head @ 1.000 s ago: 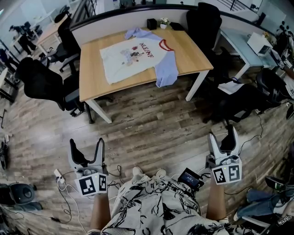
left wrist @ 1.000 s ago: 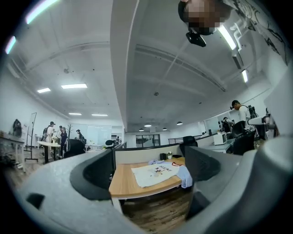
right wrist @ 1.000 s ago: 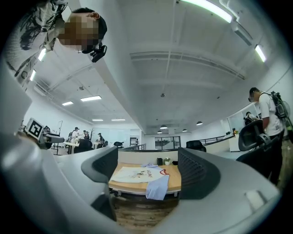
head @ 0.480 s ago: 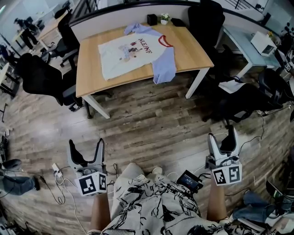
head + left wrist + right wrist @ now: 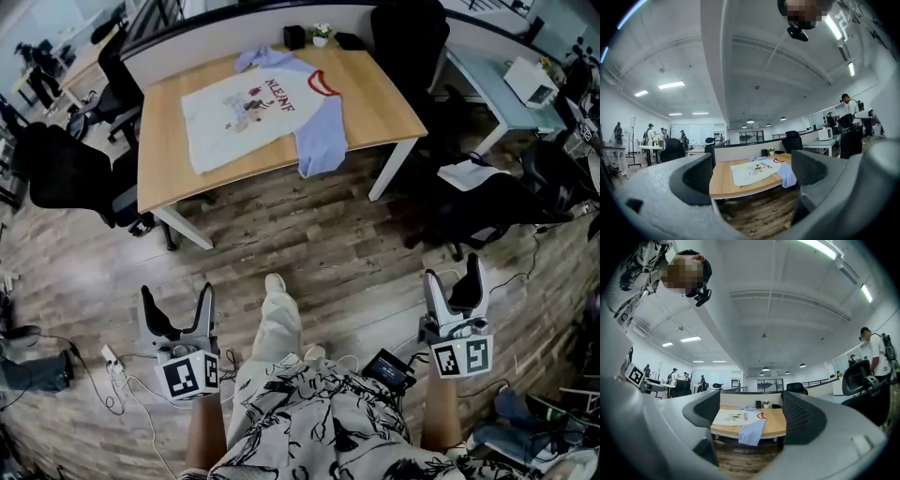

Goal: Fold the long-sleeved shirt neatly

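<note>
Left gripper: my left gripper (image 5: 177,302) hangs low at my left side. Its jaws have just been opening and now stand wide apart, released. Nothing is between them, and the desk shows far off through the gap.
Right gripper: my right gripper (image 5: 455,277) sits low at my right side with its jaws spread and released, grasping nothing. The same desk is framed far off between them.
Shirt: the long-sleeved shirt (image 5: 246,112) lies spread flat on the desk (image 5: 384,103), front side up. It has a white body with a print and a red collar, and it is well apart from both my grippers.
Sleeves: one blue sleeve (image 5: 322,145) droops over the near edge of the desk. The other sleeve (image 5: 258,58) is bunched at the far edge.
Desk: wooden top on white legs, backed by a low partition (image 5: 206,52).
Far edge: a black box (image 5: 294,37) and a small potted plant (image 5: 321,35) stand just beyond the shirt.
Me: one leg (image 5: 278,323) reaches forward over the plank floor (image 5: 309,244).
Around: a black office chair (image 5: 66,169) stands left of the desk. Cables (image 5: 122,380) lie on the floor near my left gripper.
</note>
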Available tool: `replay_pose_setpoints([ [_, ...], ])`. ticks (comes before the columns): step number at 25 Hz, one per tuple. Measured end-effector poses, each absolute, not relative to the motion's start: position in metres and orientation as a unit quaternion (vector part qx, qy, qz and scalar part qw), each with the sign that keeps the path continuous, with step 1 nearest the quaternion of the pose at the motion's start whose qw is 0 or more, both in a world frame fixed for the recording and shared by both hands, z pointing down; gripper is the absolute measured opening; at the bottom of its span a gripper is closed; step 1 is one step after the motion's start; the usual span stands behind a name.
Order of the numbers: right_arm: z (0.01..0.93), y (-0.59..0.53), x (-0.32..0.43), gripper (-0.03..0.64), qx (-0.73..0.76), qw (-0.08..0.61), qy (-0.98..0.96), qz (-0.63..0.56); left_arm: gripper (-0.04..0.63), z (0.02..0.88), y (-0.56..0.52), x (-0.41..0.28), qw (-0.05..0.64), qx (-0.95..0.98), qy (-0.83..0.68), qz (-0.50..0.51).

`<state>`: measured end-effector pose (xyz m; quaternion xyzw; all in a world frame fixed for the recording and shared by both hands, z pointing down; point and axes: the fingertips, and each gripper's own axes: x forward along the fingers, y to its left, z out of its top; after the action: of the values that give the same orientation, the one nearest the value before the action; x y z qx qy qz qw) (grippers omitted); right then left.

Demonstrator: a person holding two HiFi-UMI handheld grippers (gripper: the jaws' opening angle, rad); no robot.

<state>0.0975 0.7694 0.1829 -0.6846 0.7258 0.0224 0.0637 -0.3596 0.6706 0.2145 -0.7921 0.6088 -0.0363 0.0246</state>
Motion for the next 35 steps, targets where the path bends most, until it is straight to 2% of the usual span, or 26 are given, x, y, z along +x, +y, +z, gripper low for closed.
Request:
replay_pose_setpoints([
  [6, 0.183, 0.710, 0.114, 0.413, -0.709, 0.057, 0.702, 0.032, 0.523, 0.230, 0.579, -0.341, 0.013, -0.805, 0.593, -0.027],
  [15, 0.157, 0.587, 0.118, 0.413, -0.728, 0.052, 0.682, 0.048, 0.531, 0.207, 0.430, -0.331, 0.022, -0.826, 0.564, -0.018],
  [28, 0.151, 0.468, 0.134, 0.416, -0.738, 0.029, 0.672, 0.064, 0.532, 0.219, 0.322, -0.361, 0.013, -0.818, 0.575, -0.024],
  [35, 0.171, 0.378, 0.161, 0.416, -0.717, 0.026, 0.694, 0.056, 0.531, 0.229, 0.260, -0.335, 0.018, -0.809, 0.587, -0.039],
])
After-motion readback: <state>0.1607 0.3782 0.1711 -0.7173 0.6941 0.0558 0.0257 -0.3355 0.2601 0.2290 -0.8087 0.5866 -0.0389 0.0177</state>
